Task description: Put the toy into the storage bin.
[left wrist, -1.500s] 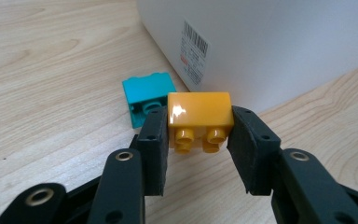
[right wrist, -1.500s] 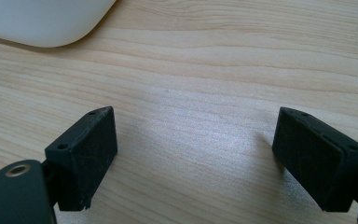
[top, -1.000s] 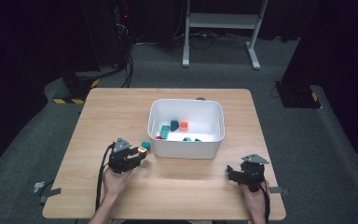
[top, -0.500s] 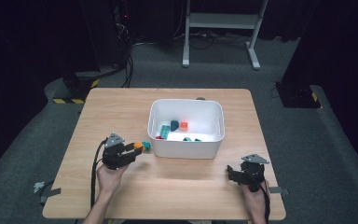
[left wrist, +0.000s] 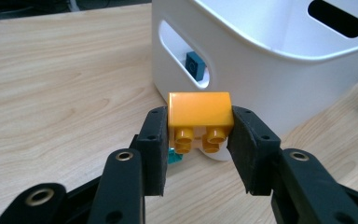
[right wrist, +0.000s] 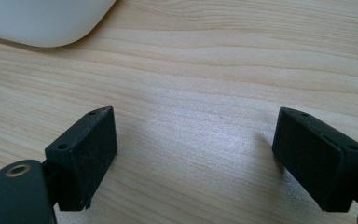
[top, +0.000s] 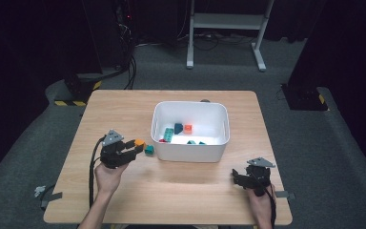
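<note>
My left gripper (left wrist: 198,135) is shut on an orange brick (left wrist: 199,116), which hangs above the table with its studs facing down. From above, that gripper (top: 132,149) holds the orange brick (top: 139,143) just left of the white bin (top: 190,150). A teal brick (top: 149,150) lies on the table beside the bin, partly hidden under the orange one in the left gripper view. My right gripper (right wrist: 193,156) stands open over bare wood, and sits near the table's front right (top: 238,179). Inside the bin lie several bricks, among them a green one (top: 168,135) and an orange one (top: 188,128).
The wooden table (top: 124,109) has free room behind and to the left of the bin. A slot handle in the bin's wall (left wrist: 186,56) shows a blue brick (left wrist: 196,65) inside. Dark floor and a white stand's legs (top: 224,21) lie beyond the table.
My left gripper has lifted the orange brick off the table and drawn back a little to the left, leaving the teal brick beside the bin. The right gripper has stayed put.
</note>
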Available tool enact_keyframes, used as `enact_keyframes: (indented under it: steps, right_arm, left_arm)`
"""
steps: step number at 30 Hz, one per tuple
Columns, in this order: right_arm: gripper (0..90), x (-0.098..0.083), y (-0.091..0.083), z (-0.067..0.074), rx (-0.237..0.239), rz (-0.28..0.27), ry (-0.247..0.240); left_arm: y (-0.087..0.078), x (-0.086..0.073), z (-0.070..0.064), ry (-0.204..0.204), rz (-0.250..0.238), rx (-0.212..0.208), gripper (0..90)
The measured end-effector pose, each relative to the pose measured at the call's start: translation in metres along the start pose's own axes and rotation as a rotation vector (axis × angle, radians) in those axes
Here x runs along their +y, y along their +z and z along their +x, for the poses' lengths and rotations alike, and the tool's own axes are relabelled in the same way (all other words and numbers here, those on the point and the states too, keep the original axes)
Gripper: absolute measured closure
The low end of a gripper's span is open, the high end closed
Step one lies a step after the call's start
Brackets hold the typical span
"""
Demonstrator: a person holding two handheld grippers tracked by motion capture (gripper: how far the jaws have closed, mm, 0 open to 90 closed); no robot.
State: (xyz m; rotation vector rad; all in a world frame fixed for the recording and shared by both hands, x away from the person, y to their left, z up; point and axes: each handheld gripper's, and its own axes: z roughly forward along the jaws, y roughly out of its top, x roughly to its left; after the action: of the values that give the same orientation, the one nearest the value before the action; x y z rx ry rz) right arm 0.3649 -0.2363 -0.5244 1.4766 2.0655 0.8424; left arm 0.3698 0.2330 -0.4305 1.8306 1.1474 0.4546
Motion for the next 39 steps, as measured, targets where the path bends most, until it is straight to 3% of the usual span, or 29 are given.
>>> enact_keyframes:
  steps: [6,20,25,39]
  right_arm:
    - [13.6,0.000,0.000,0.000,0.000,0.000,0.000]
    - [13.6,0.000,0.000,0.000,0.000,0.000,0.000]
    - [13.6,0.000,0.000,0.000,0.000,0.000,0.000]
    - [13.7,0.000,0.000,0.000,0.000,0.000,-0.001]
  left_arm:
    - [-0.006,0.010,0.002,0.006,0.008,-0.008,58.7]
    - [-0.020,0.034,-0.001,0.004,-0.023,-0.019,58.7]
    - [-0.022,0.042,-0.003,-0.008,-0.025,-0.043,58.7]
    - [-0.022,0.064,-0.006,0.009,-0.035,-0.074,58.7]
